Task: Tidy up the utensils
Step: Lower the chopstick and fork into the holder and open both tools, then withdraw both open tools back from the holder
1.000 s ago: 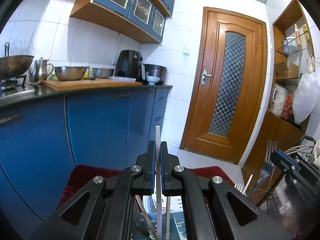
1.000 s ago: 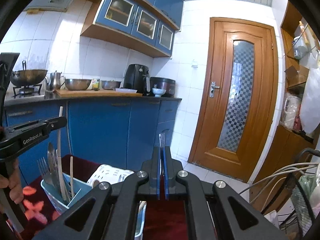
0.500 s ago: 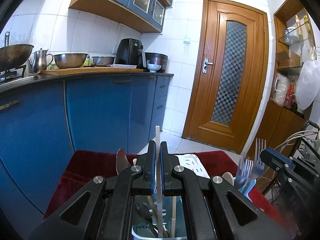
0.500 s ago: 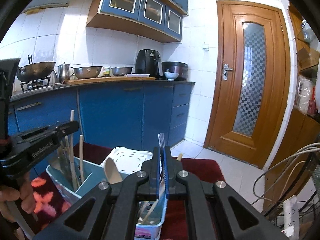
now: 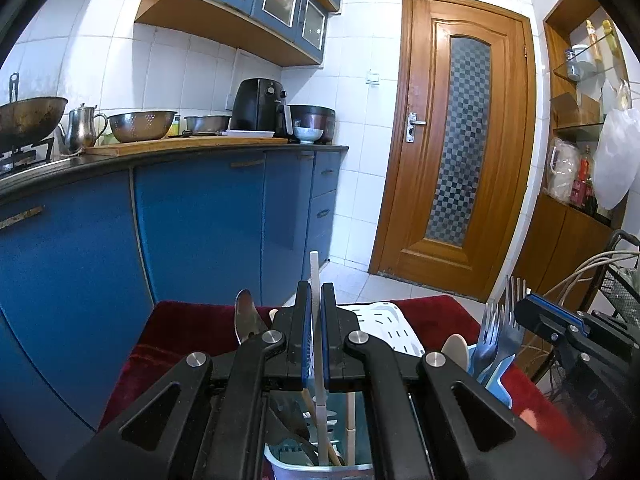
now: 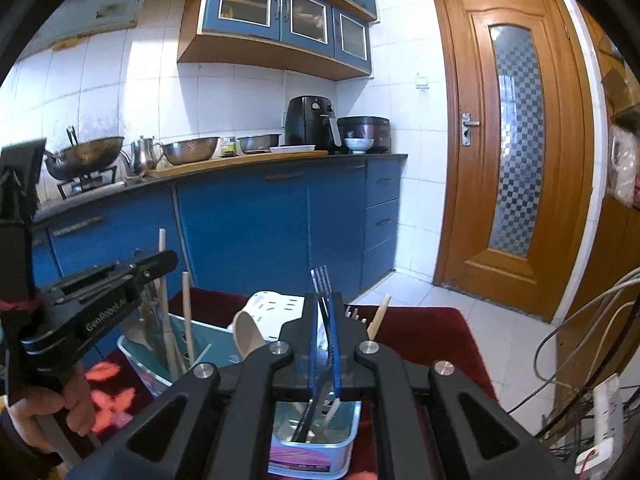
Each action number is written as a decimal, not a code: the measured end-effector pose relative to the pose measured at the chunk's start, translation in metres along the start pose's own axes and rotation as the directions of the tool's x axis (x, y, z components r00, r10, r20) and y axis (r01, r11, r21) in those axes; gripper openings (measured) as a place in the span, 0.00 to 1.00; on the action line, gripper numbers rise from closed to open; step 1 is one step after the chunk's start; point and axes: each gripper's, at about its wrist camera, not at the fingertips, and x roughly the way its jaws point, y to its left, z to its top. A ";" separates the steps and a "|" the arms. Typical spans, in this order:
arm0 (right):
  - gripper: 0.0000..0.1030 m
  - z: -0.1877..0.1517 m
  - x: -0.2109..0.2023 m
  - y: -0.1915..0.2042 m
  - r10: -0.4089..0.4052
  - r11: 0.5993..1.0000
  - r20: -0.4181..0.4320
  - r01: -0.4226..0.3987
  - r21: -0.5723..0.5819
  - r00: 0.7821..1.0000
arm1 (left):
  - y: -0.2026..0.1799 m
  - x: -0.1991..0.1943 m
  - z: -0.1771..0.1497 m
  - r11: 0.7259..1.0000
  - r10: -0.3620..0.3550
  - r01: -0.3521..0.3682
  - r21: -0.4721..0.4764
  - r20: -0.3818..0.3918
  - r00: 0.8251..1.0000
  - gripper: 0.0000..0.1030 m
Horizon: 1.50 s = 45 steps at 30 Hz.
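My left gripper (image 5: 316, 312) is shut on a white chopstick (image 5: 314, 272) that stands upright, its lower end down inside the pale blue utensil caddy (image 5: 316, 468). It also shows from the side in the right wrist view (image 6: 160, 264). My right gripper (image 6: 323, 312) is shut on a metal fork (image 6: 321, 280), tines up, its handle reaching into the caddy's right compartment (image 6: 344, 428). The fork (image 5: 502, 320) and right gripper (image 5: 532, 312) appear at the right of the left wrist view. A knife (image 5: 245, 316), a wooden spoon (image 6: 246, 334) and more chopsticks (image 6: 187, 312) stand in the caddy.
The caddy sits on a dark red cloth (image 6: 424, 332) on a small table. A white perforated tray (image 6: 276, 308) lies behind it. Blue cabinets (image 6: 248, 232) and a worktop with pots are beyond. A wooden door (image 6: 516, 144) and cables (image 6: 580, 344) are to the right.
Both grippers have come down toward the caddy with their utensils. The chopstick's and the fork's lower ends now reach into the caddy, which rose into view.
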 end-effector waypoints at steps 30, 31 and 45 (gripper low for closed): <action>0.23 0.002 -0.101 0.021 0.123 0.987 -0.008 -0.121 0.102 0.992 | -0.008 -0.109 0.004 0.999 0.011 -0.008 0.048 -0.060 0.998 0.14; 0.23 -0.001 -0.105 0.022 0.123 0.987 -0.015 -0.121 0.107 0.992 | -0.008 -0.115 0.003 0.999 0.013 -0.010 0.049 -0.064 0.998 0.18; 0.43 -0.064 -0.115 0.039 0.089 0.991 -0.096 -0.079 0.104 0.991 | -0.002 -0.139 -0.064 1.000 0.028 -0.026 0.012 -0.183 0.983 0.46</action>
